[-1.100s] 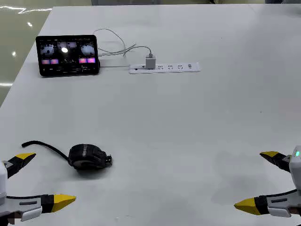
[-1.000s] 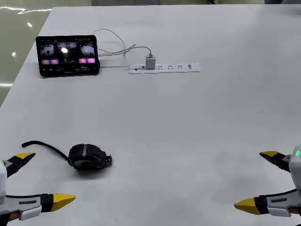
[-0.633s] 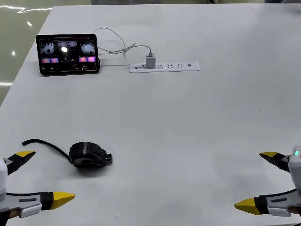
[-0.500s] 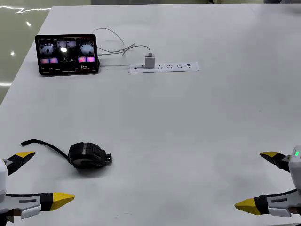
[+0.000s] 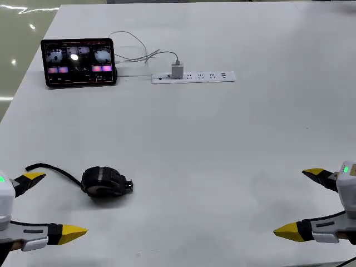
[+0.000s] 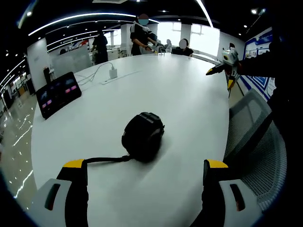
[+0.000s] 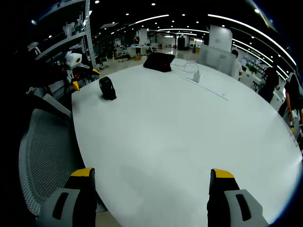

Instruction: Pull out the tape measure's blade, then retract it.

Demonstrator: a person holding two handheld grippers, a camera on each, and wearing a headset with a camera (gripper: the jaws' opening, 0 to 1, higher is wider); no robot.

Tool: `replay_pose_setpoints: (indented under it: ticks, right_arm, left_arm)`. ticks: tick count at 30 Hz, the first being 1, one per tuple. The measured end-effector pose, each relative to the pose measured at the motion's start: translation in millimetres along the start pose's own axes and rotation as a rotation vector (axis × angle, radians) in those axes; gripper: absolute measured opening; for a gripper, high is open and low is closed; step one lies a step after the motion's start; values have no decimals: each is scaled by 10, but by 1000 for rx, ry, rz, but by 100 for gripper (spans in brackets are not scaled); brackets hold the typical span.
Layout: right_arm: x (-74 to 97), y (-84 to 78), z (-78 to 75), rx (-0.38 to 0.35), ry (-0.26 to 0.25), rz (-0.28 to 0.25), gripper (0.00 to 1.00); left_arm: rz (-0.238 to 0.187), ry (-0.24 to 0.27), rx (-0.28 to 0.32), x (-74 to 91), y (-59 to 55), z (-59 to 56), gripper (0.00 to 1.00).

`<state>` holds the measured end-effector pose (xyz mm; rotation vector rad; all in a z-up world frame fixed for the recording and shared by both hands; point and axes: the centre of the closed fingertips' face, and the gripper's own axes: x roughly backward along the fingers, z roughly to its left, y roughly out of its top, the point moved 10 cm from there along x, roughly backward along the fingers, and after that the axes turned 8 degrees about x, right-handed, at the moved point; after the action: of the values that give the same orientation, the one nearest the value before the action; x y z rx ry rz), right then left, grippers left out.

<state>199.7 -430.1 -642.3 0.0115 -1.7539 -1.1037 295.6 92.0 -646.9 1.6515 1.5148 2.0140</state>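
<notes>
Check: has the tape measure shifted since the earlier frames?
No. The tape measure lies at the same offset from the tablet and power strip; only the camera shifted.

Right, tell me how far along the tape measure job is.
Nothing looks done: the tape measure lies on the table with no blade drawn out, its black strap trailing to one side. In hand: the left gripper is open, facing the case without touching it; the right gripper is open, far off. To do: grip the case, pull the blade out, retract it.
</notes>
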Motion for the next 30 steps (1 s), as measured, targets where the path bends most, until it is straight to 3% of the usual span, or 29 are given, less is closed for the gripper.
replay_pose_setpoints:
  ticks: [8, 15, 27, 30]
  right_arm:
    - [-59, 42, -36, 31, 20, 25, 99]
    - [-101, 108, -63, 49, 37, 6, 99]
    - [-239, 255, -103, 95, 67, -12, 99]
    - [-282, 300, -123, 108, 74, -18, 99]
  left_arm:
    - [24, -21, -81, -69, 108, 61, 99]
    - [55, -49, -138, -139, 215, 113, 99]
    - [123, -115, -232, -295, 407, 190, 99]
    - [164, -146, -252, -367, 437, 200, 98]
